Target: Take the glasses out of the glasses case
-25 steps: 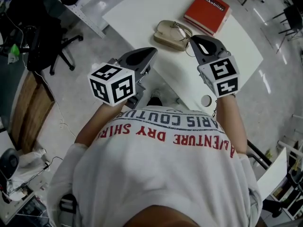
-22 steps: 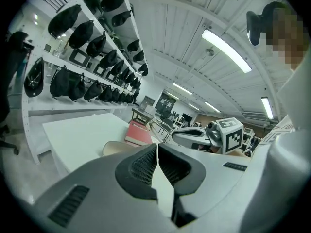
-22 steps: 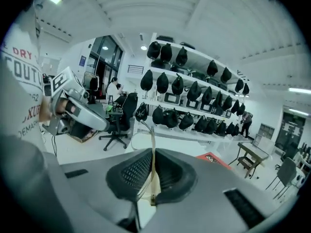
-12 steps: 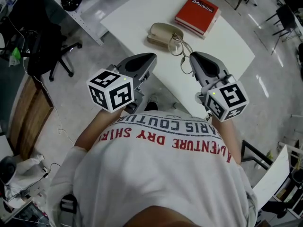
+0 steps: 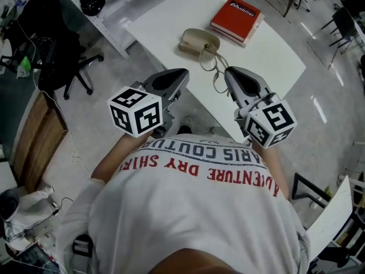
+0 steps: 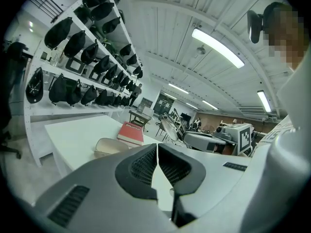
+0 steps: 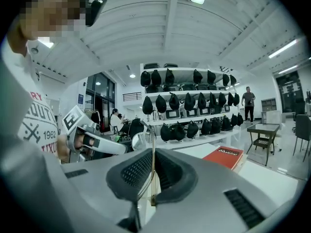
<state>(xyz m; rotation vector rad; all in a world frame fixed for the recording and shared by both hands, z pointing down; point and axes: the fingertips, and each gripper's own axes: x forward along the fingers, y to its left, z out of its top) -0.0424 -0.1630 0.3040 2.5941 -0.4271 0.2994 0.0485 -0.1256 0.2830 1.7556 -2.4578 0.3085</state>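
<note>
A beige glasses case [image 5: 198,40] lies on the white table [image 5: 165,16]; it also shows low in the left gripper view [image 6: 111,146]. The thin-framed glasses [image 5: 212,66] hang clear of the case, above the table's near edge. My right gripper [image 5: 227,72] is shut on one of their temples, and a lens [image 7: 142,141] sticks up past its jaws [image 7: 151,152]. My left gripper [image 5: 183,73] hovers to the left of the glasses, off the table's edge, shut [image 6: 157,147] with nothing in it.
A red book [image 5: 237,19] lies on the table beyond the case. An office chair [image 5: 63,56] stands on the floor to the left. Shelves of dark helmets [image 7: 194,106] line the wall behind the table. The person's white shirt [image 5: 194,210] fills the lower head view.
The right gripper has pulled back toward the person and rolled, drawing the glasses away from the case. The left gripper has also drawn back a little.
</note>
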